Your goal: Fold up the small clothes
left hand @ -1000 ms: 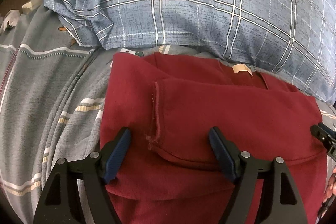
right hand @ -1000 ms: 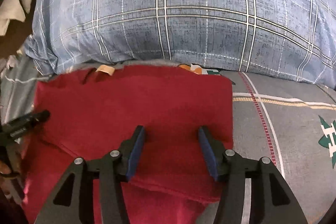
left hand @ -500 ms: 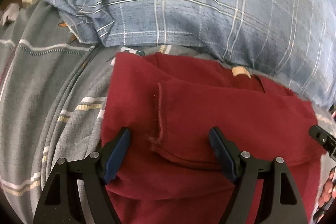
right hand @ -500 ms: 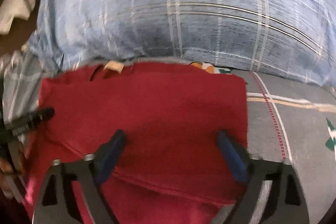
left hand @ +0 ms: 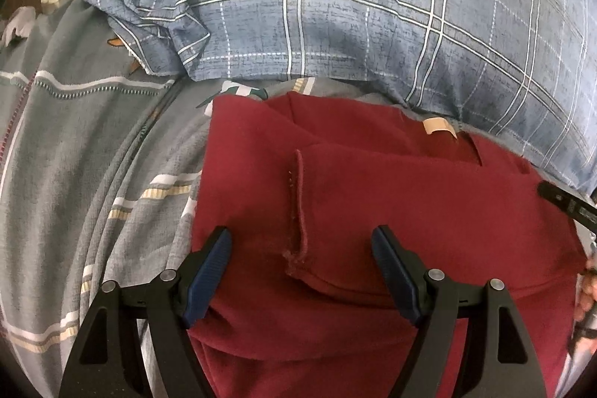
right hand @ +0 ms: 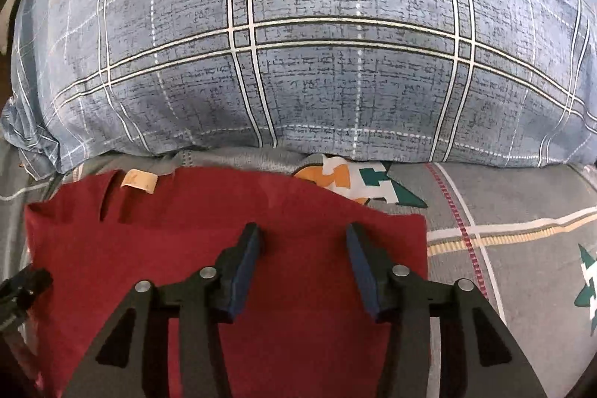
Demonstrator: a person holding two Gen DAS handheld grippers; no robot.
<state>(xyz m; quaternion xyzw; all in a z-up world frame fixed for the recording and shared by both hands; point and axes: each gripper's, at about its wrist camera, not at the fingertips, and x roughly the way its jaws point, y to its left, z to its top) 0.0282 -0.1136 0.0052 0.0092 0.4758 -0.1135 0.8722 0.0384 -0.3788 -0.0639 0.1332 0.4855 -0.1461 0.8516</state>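
Observation:
A dark red garment (left hand: 391,204) lies folded on the grey bedsheet, with a tan neck label (left hand: 440,127) at its far edge and a sleeve hem (left hand: 298,207) folded across its left part. My left gripper (left hand: 302,252) is open and empty, low over the garment's near left part, its jaws either side of the sleeve hem. In the right wrist view the same garment (right hand: 168,256) fills the lower left. My right gripper (right hand: 302,248) is open and empty above the garment's right half.
A large blue plaid pillow (left hand: 373,6) lies just behind the garment, also in the right wrist view (right hand: 298,43). The grey patterned bedsheet (left hand: 74,155) spreads left, and right in the right wrist view (right hand: 503,230). The other gripper's tip (left hand: 563,202) shows at the right edge.
The right gripper opened wider half a second ago, then narrowed and moved forward over the garment toward the pillow. The left gripper barely moved.

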